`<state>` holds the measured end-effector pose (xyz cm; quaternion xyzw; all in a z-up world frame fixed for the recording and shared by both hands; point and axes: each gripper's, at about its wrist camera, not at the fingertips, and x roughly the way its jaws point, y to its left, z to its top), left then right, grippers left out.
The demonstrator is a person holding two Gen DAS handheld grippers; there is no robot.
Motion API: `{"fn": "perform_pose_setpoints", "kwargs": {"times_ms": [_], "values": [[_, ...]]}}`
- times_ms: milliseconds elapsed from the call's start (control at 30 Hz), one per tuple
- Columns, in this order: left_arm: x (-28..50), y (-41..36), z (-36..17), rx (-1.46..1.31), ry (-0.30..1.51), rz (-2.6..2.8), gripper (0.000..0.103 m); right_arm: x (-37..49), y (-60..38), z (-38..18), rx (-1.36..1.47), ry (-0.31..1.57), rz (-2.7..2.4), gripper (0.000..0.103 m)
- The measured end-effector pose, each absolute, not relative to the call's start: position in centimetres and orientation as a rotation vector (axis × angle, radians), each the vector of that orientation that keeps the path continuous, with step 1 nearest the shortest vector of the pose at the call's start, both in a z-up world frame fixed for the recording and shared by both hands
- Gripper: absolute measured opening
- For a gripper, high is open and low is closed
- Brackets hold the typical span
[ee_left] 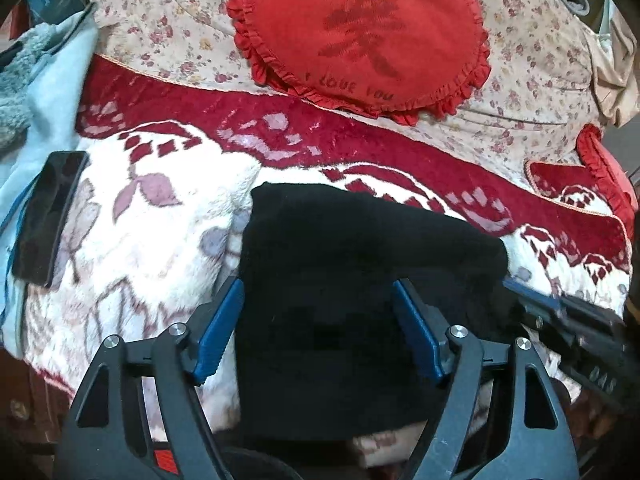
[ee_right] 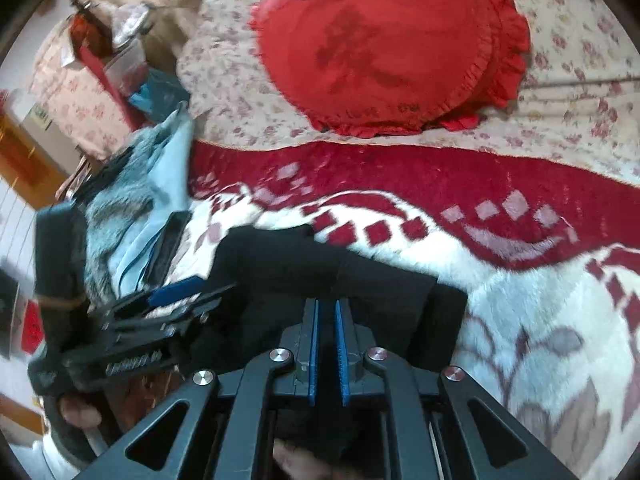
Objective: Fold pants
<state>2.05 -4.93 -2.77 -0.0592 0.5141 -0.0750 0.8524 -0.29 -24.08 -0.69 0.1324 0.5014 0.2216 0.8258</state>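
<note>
While the black pants (ee_left: 352, 280) lay in a compact folded bundle on the fleece blanket (ee_left: 160, 216), they were seen directly ahead of the left gripper (ee_left: 318, 312), whose blue pads (ee_left: 222, 326) were spread wide to either side of the dark cloth. Nothing was gripped between those fingers; the near part of the bundle was simply framed by them. In the right wrist view the pants (ee_right: 320, 268) were seen just beyond the right gripper (ee_right: 327, 320), whose blue pads (ee_right: 313, 344) were drawn close together with only a narrow slot left between them. Dark fabric was seen in that slot and below it, but whether it was actually pinched could not be told.

To the right of the left gripper, at the bundle's edge, the right gripper (ee_left: 560, 312) was glimpsed, blurred. In the right wrist view the left gripper (ee_right: 168, 300) was seen to the left of the bundle, also blurred.

Beyond the pants, the blanket's red patterned band was crossed, and past it a floral quilt (ee_left: 160, 40) was spread. A red heart-shaped cushion (ee_left: 360, 36) with a frilled edge was laid on that quilt, far ahead of both grippers. A dark phone (ee_left: 50, 212) was placed on the blanket well to the left of the left gripper, beside pale blue cloth (ee_left: 56, 100).
</note>
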Motion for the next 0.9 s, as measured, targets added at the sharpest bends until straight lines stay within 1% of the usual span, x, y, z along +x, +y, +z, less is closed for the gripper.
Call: {"fn": "perform_pose_setpoints", "kwargs": {"times_ms": [133, 267, 367, 467, 500, 567, 600, 633, 700, 800, 833, 900], "values": [[0.3, -4.6, -2.3, -0.147, 1.075, -0.166, 0.076, -3.3, -23.5, 0.1, 0.235, 1.078, 0.468, 0.007], [-0.7, -4.9, -3.1, -0.143, 1.096, -0.177, 0.076, -4.4, -23.8, -1.4, 0.222, 1.116, 0.418, 0.007], [-0.6, -5.2, -4.6, -0.114, 1.142, -0.170, 0.076, -4.3, -24.1, -3.2, 0.251, 1.149, 0.416, 0.007], [-0.7, -4.7, -4.5, -0.140, 1.142, -0.182, 0.076, -4.5, -24.8, -3.0, 0.300, 1.138, 0.435, 0.007], [-0.7, -4.4, -4.3, -0.156, 1.141, -0.188, 0.076, -4.5, -25.1, -2.6, 0.310, 1.125, 0.442, 0.009], [-0.6, -3.5, -3.7, -0.197, 1.126, -0.203, 0.076, -4.6, -26.3, -1.7, 0.338, 1.084, 0.411, 0.027], [-0.5, -3.1, -3.4, -0.210, 1.117, -0.201, 0.076, -4.5, -27.5, -1.3, 0.367, 1.057, 0.372, 0.048], [-0.3, -2.4, -3.2, -0.224, 1.107, -0.191, 0.077, -4.4, -28.1, -1.2, 0.387, 1.044, 0.349, 0.053], [0.3, -1.6, -3.3, -0.243, 1.103, -0.178, 0.077, -3.7, -29.7, -1.6, 0.437, 1.043, 0.311, 0.053], [1.6, -1.0, -4.7, -0.266, 1.149, -0.173, 0.077, -2.1, -29.7, -3.6, 0.444, 1.123, 0.316, 0.053], [2.0, -1.0, -5.2, -0.277, 1.162, -0.186, 0.078, -1.4, -29.3, -4.7, 0.450, 1.168, 0.316, 0.053], [2.3, -1.1, -5.6, -0.296, 1.158, -0.210, 0.079, -0.9, -28.9, -5.5, 0.501, 1.175, 0.353, 0.054]]}}
